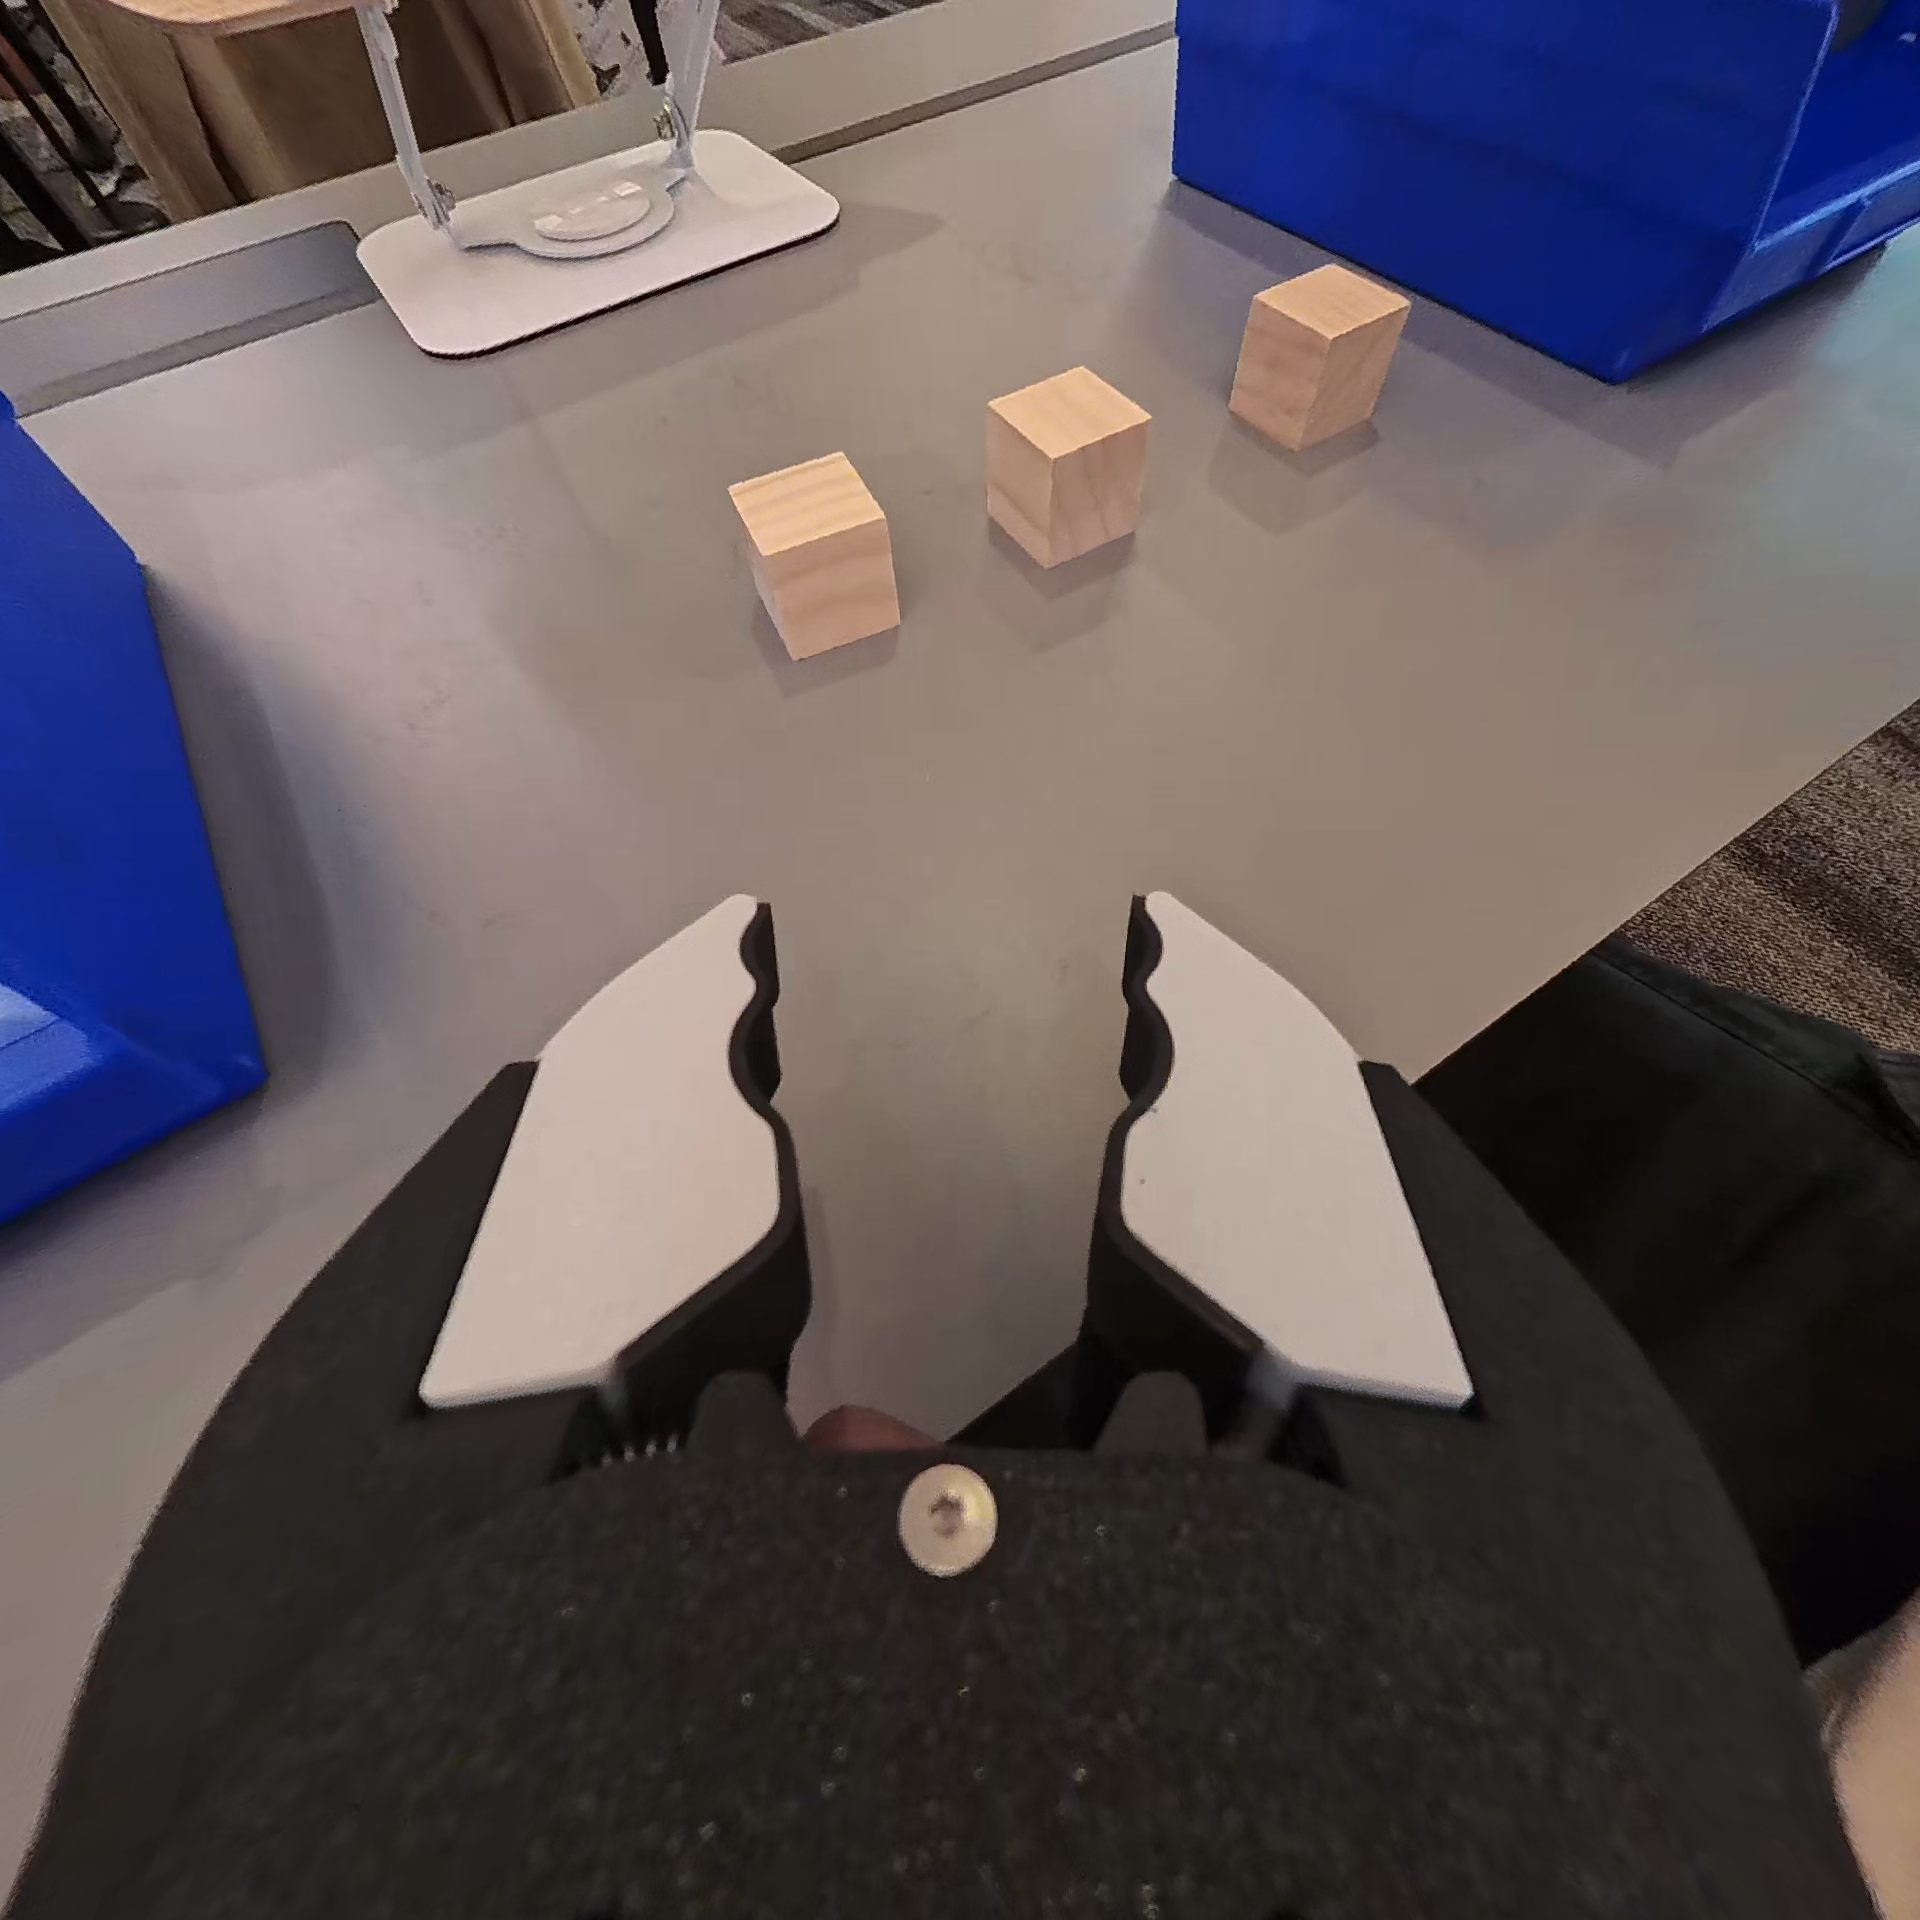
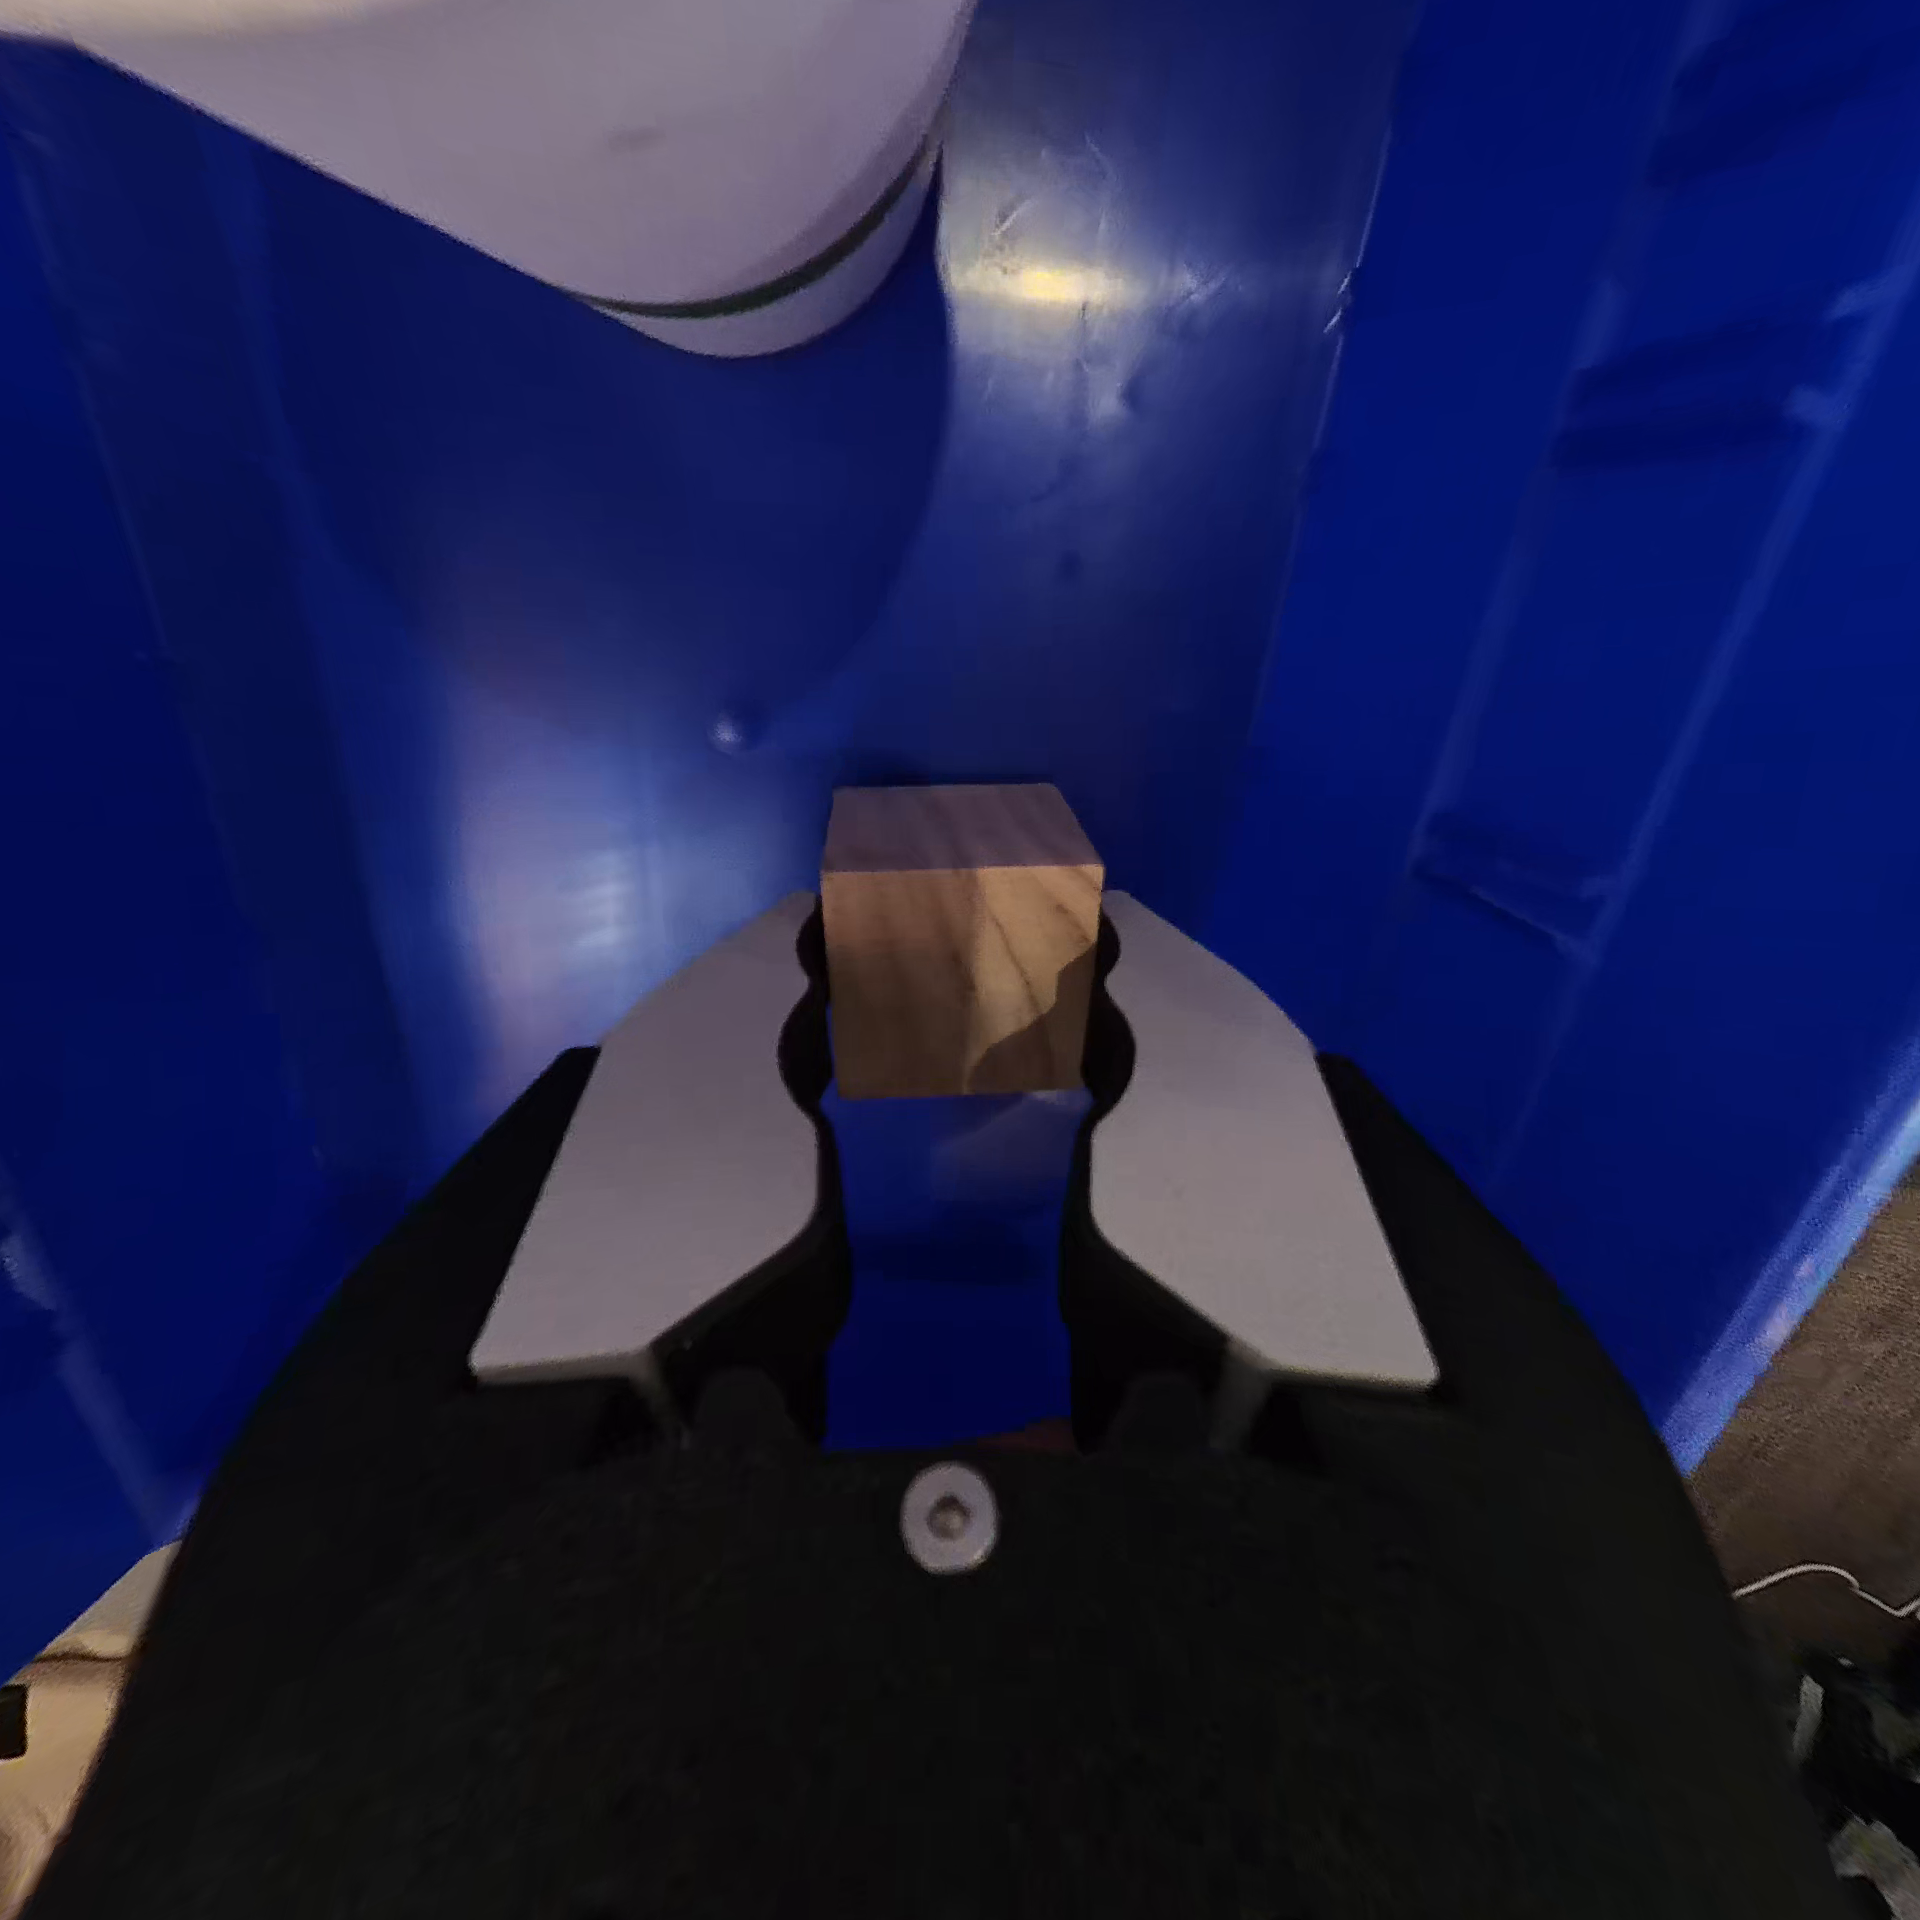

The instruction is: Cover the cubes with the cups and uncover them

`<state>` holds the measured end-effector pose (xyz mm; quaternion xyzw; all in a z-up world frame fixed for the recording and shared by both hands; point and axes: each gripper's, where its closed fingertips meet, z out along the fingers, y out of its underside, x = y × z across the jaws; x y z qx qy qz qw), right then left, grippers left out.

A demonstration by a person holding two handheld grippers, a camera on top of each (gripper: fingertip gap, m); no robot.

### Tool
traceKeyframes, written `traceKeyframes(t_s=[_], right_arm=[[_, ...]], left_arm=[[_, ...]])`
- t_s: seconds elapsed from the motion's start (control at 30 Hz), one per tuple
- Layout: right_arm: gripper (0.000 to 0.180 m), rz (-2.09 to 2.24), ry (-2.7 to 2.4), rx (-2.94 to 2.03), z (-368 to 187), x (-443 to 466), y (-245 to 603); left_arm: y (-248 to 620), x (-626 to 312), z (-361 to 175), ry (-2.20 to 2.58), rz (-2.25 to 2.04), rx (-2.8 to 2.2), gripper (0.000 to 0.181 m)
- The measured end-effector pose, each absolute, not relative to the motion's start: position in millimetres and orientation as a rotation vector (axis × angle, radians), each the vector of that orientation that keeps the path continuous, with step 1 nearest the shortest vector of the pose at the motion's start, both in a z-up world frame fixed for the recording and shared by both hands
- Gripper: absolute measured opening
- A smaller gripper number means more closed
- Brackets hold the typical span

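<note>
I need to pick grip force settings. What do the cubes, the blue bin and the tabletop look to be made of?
Cubes: bare light wood, grain lines visible, apparently unvarnished. Blue bin: likely hard moulded plastic, glossy with glare and scuffs. Tabletop: smooth matt grey, maybe laminate; unclear. The right gripper grips one cube.
</note>
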<state>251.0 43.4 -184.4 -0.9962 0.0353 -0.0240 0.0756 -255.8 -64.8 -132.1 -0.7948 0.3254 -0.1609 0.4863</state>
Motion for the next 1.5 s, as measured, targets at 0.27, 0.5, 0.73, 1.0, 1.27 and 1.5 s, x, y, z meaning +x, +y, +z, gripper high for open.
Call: traceKeyframes(t_s=[0.27, 0.5, 0.73, 1.0, 1.27, 1.5], right_arm=[[0.071, -0.111, -0.051, -2.58, -102.9, 227.6, 54.3], [0.066, 0.31, -0.553, -1.828, -36.7, 8.6, -37.1], [0.062, 0.239, -0.645, -1.748, -113.0, -78.0, -92.4], [0.059, 0.229, -0.662, -1.771, -120.8, -81.8, -94.7], [0.058, 0.244, -0.668, -1.783, -120.8, -81.3, -97.5], [0.057, 0.23, -0.687, -1.823, -131.8, -77.7, -97.9]], left_arm=[[-63.4, -258.9, -137.4, 0.781, -0.373, -1.958, 0.065], [-54.0, -269.3, -146.2, 0.706, -0.33, -2.004, 0.065], [-50.4, -267.2, -149.8, 0.633, -0.327, -2.019, 0.065], [3.1, -232.3, -144.6, 0.648, -0.326, -2.083, 0.066], [73.1, -180.4, -170.8, 0.553, -0.397, -2.247, 0.067], [86.3, -174.6, -181.7, 0.701, -0.348, -2.284, 0.046]])
